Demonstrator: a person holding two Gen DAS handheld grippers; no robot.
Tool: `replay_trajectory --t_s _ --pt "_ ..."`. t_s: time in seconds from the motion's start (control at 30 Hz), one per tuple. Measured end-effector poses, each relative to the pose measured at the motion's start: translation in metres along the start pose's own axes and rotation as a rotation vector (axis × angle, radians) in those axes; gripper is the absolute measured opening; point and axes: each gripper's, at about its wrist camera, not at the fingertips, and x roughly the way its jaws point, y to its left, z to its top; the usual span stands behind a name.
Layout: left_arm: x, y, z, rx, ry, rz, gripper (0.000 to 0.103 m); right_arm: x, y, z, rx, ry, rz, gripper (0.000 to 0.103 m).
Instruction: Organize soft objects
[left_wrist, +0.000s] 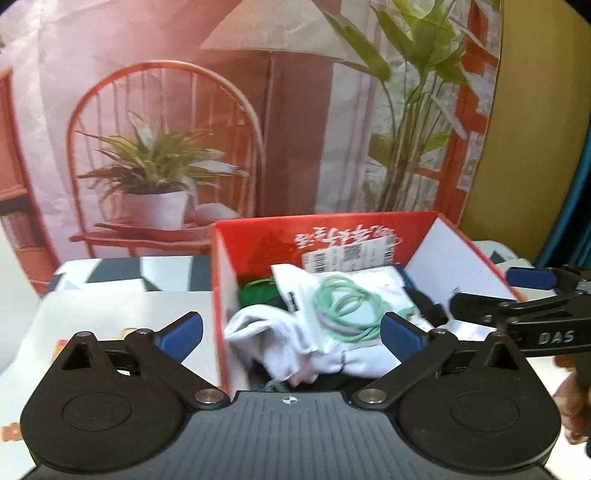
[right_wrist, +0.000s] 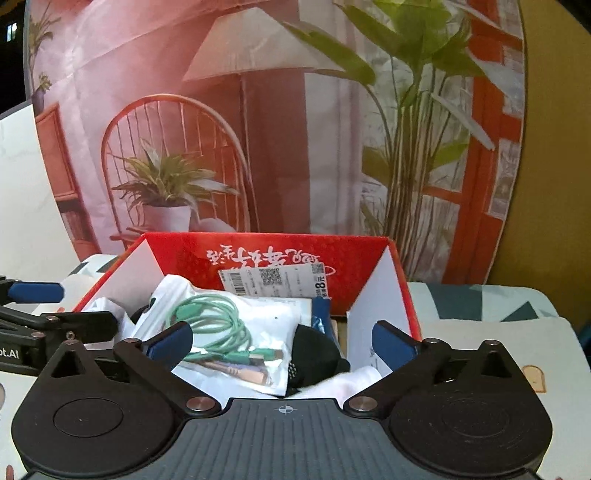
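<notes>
Several soft items already lie heaped in the red cardboard box (right_wrist: 177, 254) on the bench (right_wrist: 480, 332); sorting looks well advanced, though no stray items show outside it.

Left to right:
- left gripper (left_wrist: 291, 330), jaws spread wide, holding nothing, straddling the box's left wall;
- crumpled white cloth socks (left_wrist: 266, 332), limp, matte;
- glossy clear plastic pouch (right_wrist: 273, 321) of coiled mint-green cable (right_wrist: 218, 325);
- black knitted sock (right_wrist: 314, 350), dotted sole;
- right gripper (right_wrist: 282, 341), jaws wide, empty, poised over the contents.
</notes>
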Motion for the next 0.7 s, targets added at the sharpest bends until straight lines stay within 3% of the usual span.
replay_trajectory --t_s 0.3,0.47,0.7 --pt "-0.041 -0.005 -0.013 0.007 -0.043 0.101 0.103 -0.031 -0.006 -0.015 0.054 -0.008 0.045 0.103" --pt "-0.073 -0.013 -0.02 0.025 -0.097 0.113 0.103 -0.06 -0.01 -0.02 0.109 -0.043 0.06 0.103" --pt "-0.124 -0.026 -0.028 0.016 -0.145 0.14 0.103 -0.104 -0.005 -0.022 0.089 -0.097 -0.004 0.103"
